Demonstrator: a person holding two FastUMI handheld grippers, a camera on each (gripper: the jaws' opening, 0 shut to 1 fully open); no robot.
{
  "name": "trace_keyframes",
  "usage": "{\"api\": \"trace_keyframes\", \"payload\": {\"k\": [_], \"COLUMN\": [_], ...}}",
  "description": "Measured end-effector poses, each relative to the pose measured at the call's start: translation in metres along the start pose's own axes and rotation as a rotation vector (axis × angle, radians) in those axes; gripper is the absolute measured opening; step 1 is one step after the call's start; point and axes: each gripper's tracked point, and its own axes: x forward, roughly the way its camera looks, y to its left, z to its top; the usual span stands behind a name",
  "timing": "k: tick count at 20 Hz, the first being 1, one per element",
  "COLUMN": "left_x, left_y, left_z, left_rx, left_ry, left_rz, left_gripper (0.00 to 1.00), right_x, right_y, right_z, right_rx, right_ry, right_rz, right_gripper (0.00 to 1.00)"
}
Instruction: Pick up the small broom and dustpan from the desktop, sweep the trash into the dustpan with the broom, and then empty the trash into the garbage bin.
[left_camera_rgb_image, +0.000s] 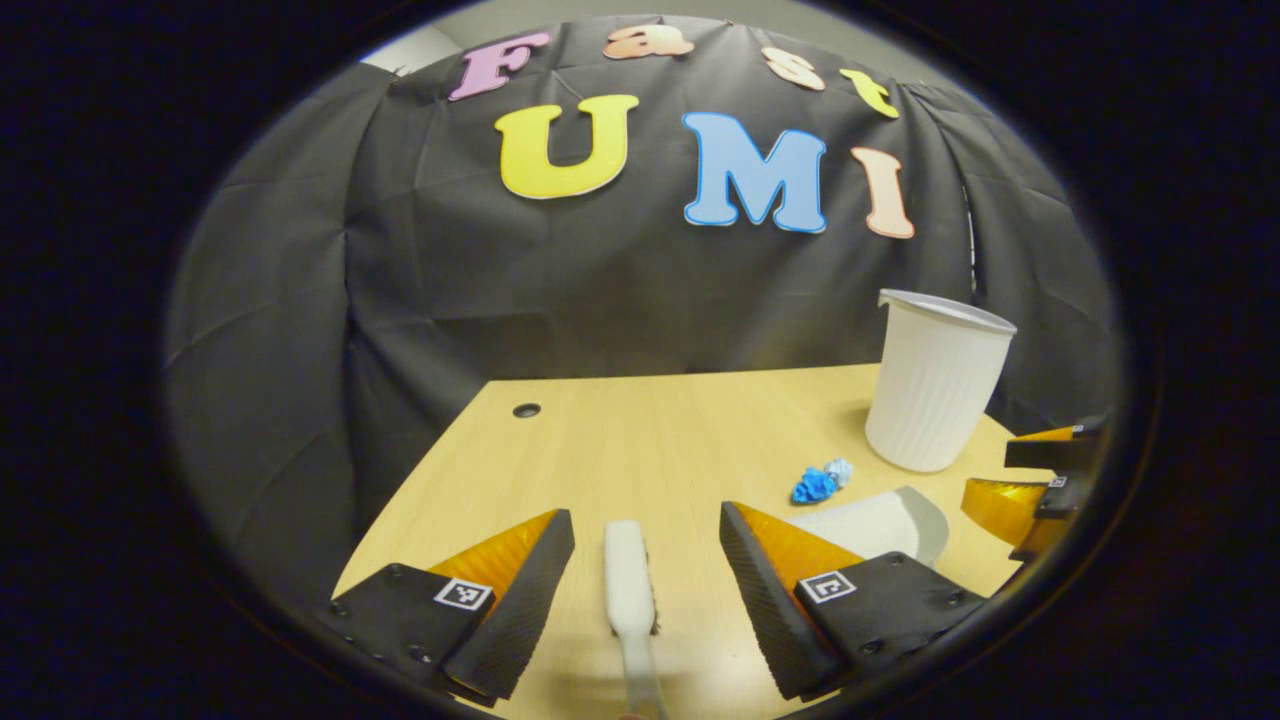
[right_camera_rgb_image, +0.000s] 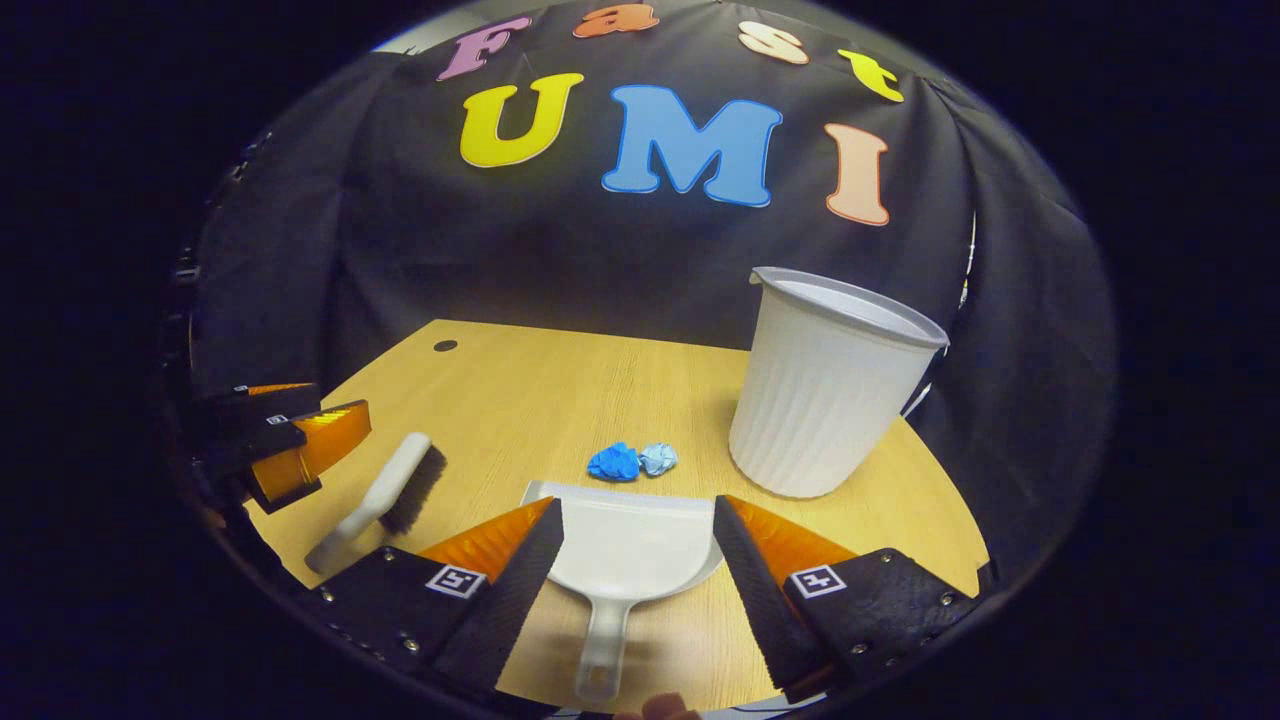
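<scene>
We've got the small broom (left_camera_rgb_image: 630, 580) lying flat on the wooden desk (left_camera_rgb_image: 620, 430), right btwn the left gripper (left_camera_rgb_image: 647, 560) fingers, which are spread wide w/ nothing pinched. In the right gripper view the broom sits at left, bristles toward the middle. The white dustpan (right_camera_rgb_image: 625, 545) lies flat too, handle pointing back at us, btwn the right gripper (right_camera_rgb_image: 638, 555) fingers, also spread apart and not touching it. Just past the pan's front edge sit two crumpled paper bits, one blue (right_camera_rgb_image: 613, 462) and one pale (right_camera_rgb_image: 658, 458), touching each other. The white ribbed garbage bin (right_camera_rgb_image: 825, 385) stands upright near them, to the right.
</scene>
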Motion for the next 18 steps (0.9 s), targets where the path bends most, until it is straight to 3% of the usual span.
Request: {"api": "trace_keyframes", "payload": {"k": [3, 4, 5, 6, 8, 11, 13, 18], "left_x": [0.003, 0.004, 0.007, 0.008, 0.011, 0.020, 0.023, 0.025], "left_y": [0.000, 0.002, 0.001, 0.001, 0.000, 0.003, 0.007, 0.016], "left_z": [-0.018, -0.026, -0.034, -0.043, -0.059, -0.087, -0.102, -0.135], "left_rx": [-0.010, -0.017, -0.021, -0.023, -0.026, 0.000, 0.007, 0.024], "left_ry": [0.064, 0.089, 0.119, 0.152, 0.216, 0.322, 0.380, 0.512], "left_rz": [-0.005, -0.006, -0.008, -0.008, -0.014, -0.019, -0.022, -0.027], "left_gripper": [0.99, 0.92, 0.92, 0.99, 0.99, 0.92, 1.00, 0.97], "right_x": [0.002, 0.002, 0.002, 0.003, 0.006, 0.011, 0.012, 0.016], "right_y": [0.003, 0.003, 0.002, 0.002, 0.004, 0.005, 0.006, 0.007], "right_z": [-0.015, -0.020, -0.028, -0.037, -0.052, -0.073, -0.083, -0.103], "right_rx": [0.017, 0.026, 0.034, 0.046, 0.072, 0.107, 0.135, 0.147], "right_ry": [0.068, 0.092, 0.116, 0.151, 0.216, 0.317, 0.371, 0.492], "right_rz": [0.013, 0.011, 0.010, 0.012, 0.021, 0.027, 0.037, 0.042], "right_gripper": [0.94, 0.95, 0.95, 0.95, 0.95, 0.95, 0.95, 0.95]}}
